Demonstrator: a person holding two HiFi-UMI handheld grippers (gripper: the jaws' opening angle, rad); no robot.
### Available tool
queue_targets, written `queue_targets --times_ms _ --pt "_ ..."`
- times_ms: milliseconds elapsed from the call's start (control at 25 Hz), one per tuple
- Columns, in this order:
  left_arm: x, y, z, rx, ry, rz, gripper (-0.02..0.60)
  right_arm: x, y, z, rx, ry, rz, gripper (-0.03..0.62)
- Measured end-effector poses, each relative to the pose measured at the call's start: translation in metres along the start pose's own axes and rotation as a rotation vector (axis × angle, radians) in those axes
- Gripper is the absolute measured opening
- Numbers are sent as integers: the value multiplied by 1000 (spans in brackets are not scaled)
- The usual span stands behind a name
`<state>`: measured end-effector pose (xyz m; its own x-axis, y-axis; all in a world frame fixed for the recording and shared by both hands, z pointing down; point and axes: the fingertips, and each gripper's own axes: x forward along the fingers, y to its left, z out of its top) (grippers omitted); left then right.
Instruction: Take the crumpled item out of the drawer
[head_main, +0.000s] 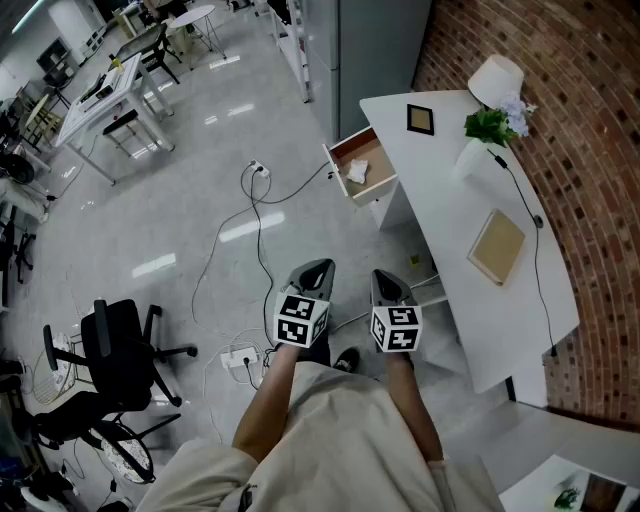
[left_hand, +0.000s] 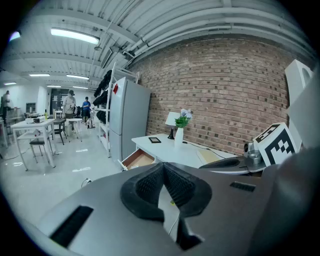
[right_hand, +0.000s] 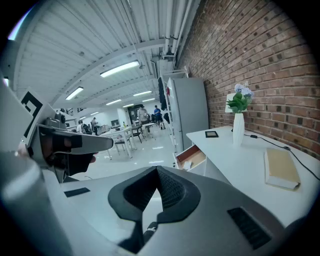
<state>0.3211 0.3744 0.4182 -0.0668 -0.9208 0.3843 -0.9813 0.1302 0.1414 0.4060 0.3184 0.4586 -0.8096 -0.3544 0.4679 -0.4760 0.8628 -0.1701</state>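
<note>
The wooden drawer (head_main: 362, 165) stands pulled out of the white desk (head_main: 455, 230), and a crumpled white item (head_main: 357, 171) lies inside it. Both grippers hover side by side over the floor, well short of the drawer and pointing toward it. My left gripper (head_main: 318, 268) is shut with its pads touching at the tip and nothing between them. My right gripper (head_main: 384, 277) is shut and empty too. In the right gripper view the drawer (right_hand: 192, 157) and the crumpled item (right_hand: 188, 165) show beyond the shut gripper (right_hand: 157, 170). In the left gripper view the drawer (left_hand: 137, 159) lies beyond the shut gripper (left_hand: 162, 166).
On the desk stand a lamp (head_main: 496, 78), a vase of flowers (head_main: 485, 135), a small picture frame (head_main: 420, 119) and a book (head_main: 497, 246). A cable (head_main: 262, 215) and a power strip (head_main: 241, 357) lie on the floor. A black office chair (head_main: 120, 350) is at the left, a grey cabinet (head_main: 365, 45) behind the desk.
</note>
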Motion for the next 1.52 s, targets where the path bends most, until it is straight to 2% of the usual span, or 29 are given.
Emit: queue_targets --times_ms 280,480,920,1200,1360,1520 --pt "10 17 3 -30 -8 12 15 20 -5 9 5 -11 -1 25" --pt "22 39 8 -49 -6 22 14 39 -14 20 60 -49 -24 25" --pt "93 126 64 -41 -18 -14 15 122 -26 54 107 -16 -18 25" --pt "149 191 108 -5 -27 -95 15 189 -42 84 160 -22 -111 25" --pt "170 222 107 -16 -10 -137 15 217 -53 95 173 -21 -178 25" --pt "183 252 97 -68 44 -128 14 229 -67 99 180 -1 -229 25"
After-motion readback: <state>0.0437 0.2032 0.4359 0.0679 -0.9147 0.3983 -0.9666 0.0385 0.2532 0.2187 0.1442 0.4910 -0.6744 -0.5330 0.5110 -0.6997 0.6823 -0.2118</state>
